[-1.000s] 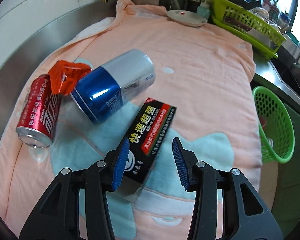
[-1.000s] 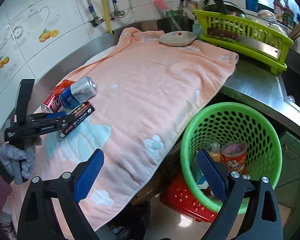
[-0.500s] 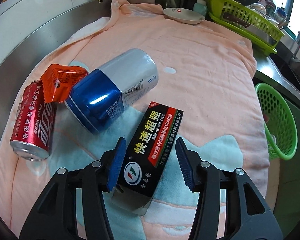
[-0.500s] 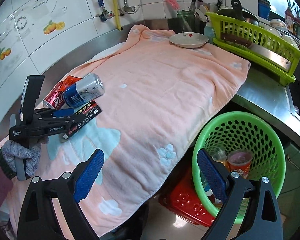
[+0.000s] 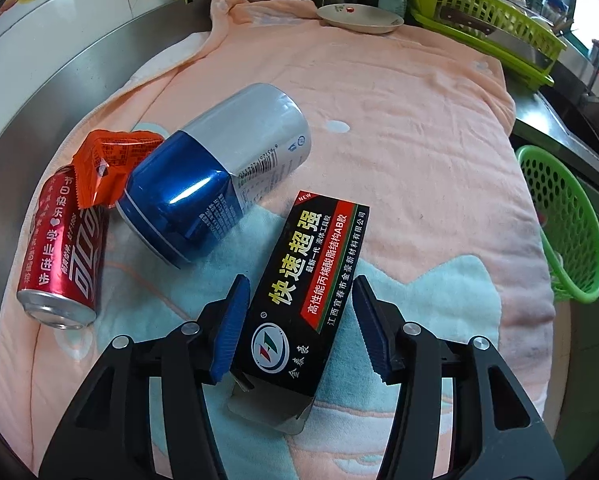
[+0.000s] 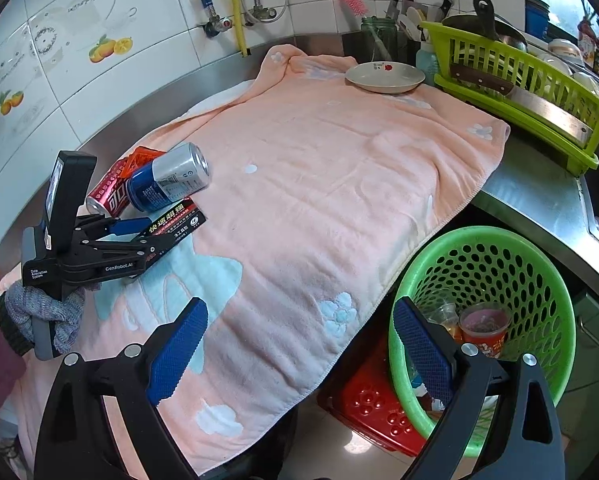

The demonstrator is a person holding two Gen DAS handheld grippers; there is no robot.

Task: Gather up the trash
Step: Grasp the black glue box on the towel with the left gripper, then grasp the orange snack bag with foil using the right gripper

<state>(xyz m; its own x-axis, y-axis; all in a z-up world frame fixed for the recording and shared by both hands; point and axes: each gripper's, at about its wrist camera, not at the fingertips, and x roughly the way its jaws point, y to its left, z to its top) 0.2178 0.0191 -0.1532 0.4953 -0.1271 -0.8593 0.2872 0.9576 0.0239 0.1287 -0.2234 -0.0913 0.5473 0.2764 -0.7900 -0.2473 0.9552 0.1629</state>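
A black glue box [image 5: 303, 292] lies on the peach towel [image 5: 399, 128]. My left gripper [image 5: 299, 320] is open with its jaws on either side of the box's near end; the left pad [image 5: 231, 320] touches or nearly touches it. A blue and silver can [image 5: 215, 184], a red cola can [image 5: 67, 248] and an orange wrapper [image 5: 107, 164] lie to the left. My right gripper [image 6: 299, 344] is open and empty, held over the towel's edge beside the green trash basket [image 6: 495, 256]. The box [image 6: 179, 220] and left gripper [image 6: 139, 236] also show in the right wrist view.
A plate [image 6: 383, 76] sits at the towel's far end. A green dish rack [image 6: 515, 92] with a cleaver stands at the back right. A red stool [image 6: 375, 408] is below the basket, which holds cups. The steel counter [image 6: 539, 196] runs right.
My left gripper has moved forward so the box's near end now lies between its jaws. The right gripper has shifted slightly; its jaws stay open.
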